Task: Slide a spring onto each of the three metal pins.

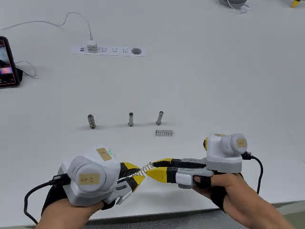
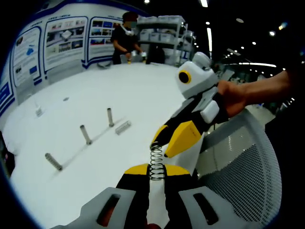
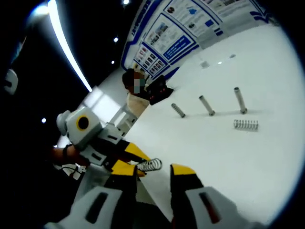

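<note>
Near the front edge of the counter (image 1: 214, 86), clamps the left tool (image 1: 136, 173) on one end of the held spring (image 1: 146, 167); meets its other end with the right tool (image 1: 153, 168), jaws parted. Farther out, in a row: left pin (image 1: 91, 119) wearing a fitted spring (image 1: 91, 123), middle pin (image 1: 130, 119) and right pin (image 1: 159, 118) bare. Just near of the right pin, a loose spring (image 1: 164, 132) lying flat. Far left, power strip (image 1: 109, 50) and phone (image 1: 5, 62).

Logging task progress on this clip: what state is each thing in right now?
Left pin: spring already on it.
Middle pin: bare.
Right pin: bare.
Loose spring: lying flat beside the right pin.
Held spring: gripped in left claw, shut.
Right claw: open, at the held spring's free end.
</note>
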Tool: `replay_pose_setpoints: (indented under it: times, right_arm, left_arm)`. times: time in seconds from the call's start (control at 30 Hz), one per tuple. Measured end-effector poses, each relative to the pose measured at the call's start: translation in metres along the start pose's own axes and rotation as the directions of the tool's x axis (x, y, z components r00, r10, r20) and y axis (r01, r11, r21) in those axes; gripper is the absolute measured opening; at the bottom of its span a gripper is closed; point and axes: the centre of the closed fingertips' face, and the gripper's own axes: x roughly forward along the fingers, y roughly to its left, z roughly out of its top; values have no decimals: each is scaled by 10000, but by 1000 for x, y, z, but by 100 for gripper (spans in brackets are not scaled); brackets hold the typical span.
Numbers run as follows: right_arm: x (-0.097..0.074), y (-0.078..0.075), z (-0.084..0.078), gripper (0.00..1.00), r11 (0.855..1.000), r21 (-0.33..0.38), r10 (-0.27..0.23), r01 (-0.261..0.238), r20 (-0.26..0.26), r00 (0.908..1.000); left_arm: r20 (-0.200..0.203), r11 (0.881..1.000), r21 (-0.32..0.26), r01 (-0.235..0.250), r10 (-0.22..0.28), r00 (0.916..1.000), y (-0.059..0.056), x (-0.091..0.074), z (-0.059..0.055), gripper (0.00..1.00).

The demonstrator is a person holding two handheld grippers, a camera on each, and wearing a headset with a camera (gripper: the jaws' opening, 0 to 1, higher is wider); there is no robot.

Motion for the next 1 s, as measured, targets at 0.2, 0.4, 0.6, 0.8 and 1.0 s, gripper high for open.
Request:
replay_pose_setpoints:
  times: [0.2,0.4,0.6,0.8,1.0]
  right_arm:
    - [0,3,0,23,9985,418,342,-352,228,9992]
    - [1,3,4,19,9966,708,380,-419,566,9977]
    - [0,-2,7,14,9970,734,193,-239,632,9978]
    - [-3,1,11,14,9982,559,209,-238,530,9984]
    - [-5,4,19,13,9999,47,98,-100,258,9996]
  left_arm:
    - [17,9999,135,95,-95,10000,-1,0,2,11]
    - [-150,9986,466,240,-234,9996,0,2,0,10]
    - [-179,9973,611,401,-390,9991,2,4,3,10]
    - [-183,9964,688,498,-486,9987,2,6,4,10]
    - [-111,9949,754,671,-664,9977,5,8,9,10]
